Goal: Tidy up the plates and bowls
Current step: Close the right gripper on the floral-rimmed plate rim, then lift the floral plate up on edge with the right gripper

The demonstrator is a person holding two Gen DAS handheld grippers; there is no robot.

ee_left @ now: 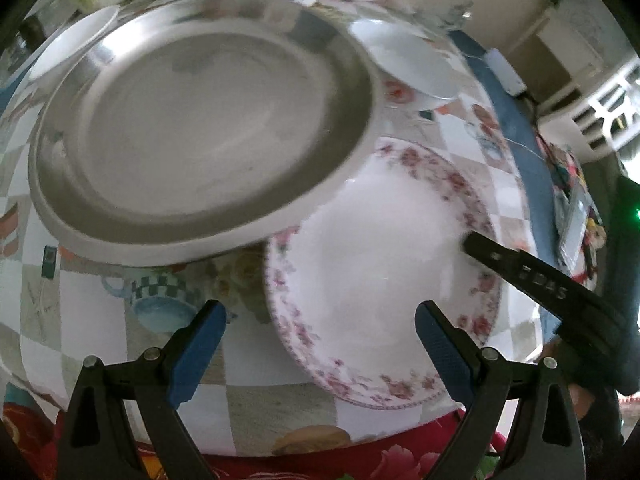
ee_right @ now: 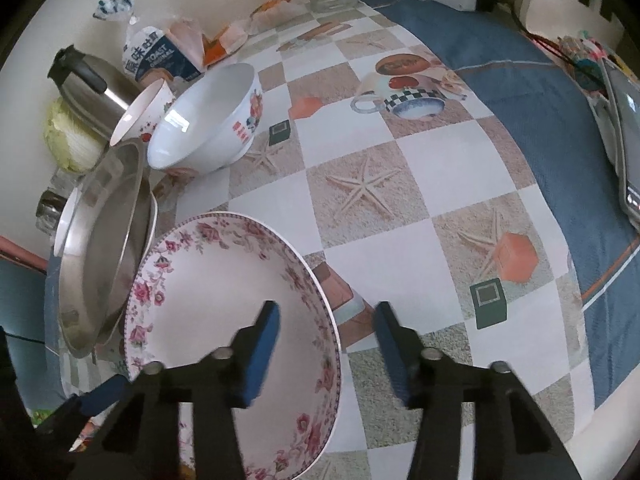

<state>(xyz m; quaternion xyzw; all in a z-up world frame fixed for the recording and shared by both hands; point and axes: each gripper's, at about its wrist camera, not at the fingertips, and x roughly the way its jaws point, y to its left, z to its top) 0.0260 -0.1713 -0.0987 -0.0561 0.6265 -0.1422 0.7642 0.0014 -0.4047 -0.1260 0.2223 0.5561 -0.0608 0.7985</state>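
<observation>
Two tools are working: right tool point(ee_right: 326, 350), jaws apart, is straddling the floral plate point(ee_right: 224, 320) rim, seemingly untouched; squeeze squarely. Left tool point(ee_left: 320, 344) is hanging open.

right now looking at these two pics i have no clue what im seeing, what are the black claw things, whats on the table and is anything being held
There is no robot here. A person holds a two-finger gripper in each hand, and each gripper carries a wide-angle camera that looks along its fingers. One picture comes from the left gripper, which is open above the table. The other comes from the right gripper.

On the checked tablecloth are a floral plate, a steel dish, a large white bowl and a small white bowl.

The right gripper's blue pads sit on either side of the floral plate's rim but do not seem to press on it, so nothing is held yet.
</observation>
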